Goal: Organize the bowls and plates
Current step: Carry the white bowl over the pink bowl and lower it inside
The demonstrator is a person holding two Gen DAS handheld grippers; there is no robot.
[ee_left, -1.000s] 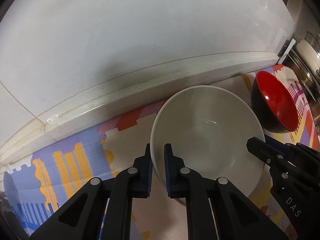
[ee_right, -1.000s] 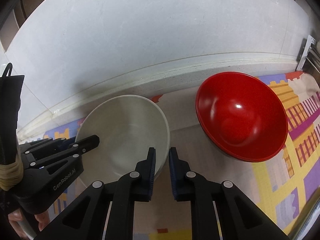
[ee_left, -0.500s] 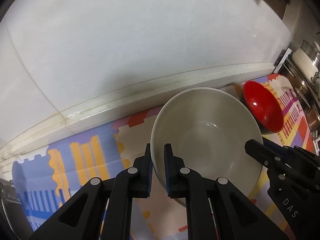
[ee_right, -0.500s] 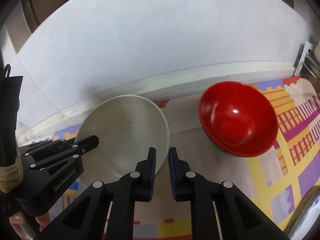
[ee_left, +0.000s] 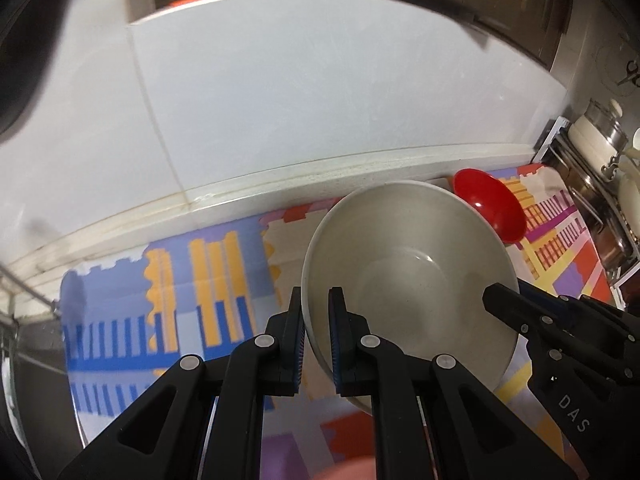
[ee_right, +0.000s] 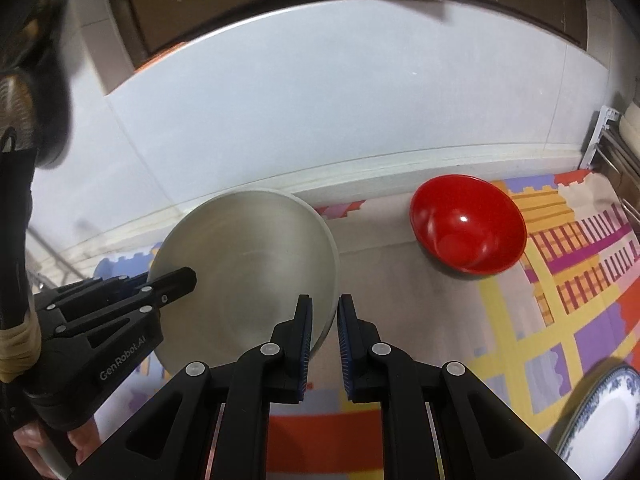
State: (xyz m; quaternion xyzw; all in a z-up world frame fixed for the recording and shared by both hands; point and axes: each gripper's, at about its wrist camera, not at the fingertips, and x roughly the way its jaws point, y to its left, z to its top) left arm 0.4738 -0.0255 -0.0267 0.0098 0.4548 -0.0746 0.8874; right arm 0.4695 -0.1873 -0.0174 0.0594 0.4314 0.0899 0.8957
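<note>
Off-white, deep round bowl (ee_left: 408,264), plain and glossy inside.

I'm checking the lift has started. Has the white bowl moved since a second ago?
Yes. The white bowl, held by both tongs, has risen: the red bowl and patterned mat beneath now look smaller and farther away.

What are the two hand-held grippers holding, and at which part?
Both hold the large off-white round bowl by its rim: left hand-held gripper on its left edge, right hand-held gripper on its right.
</note>
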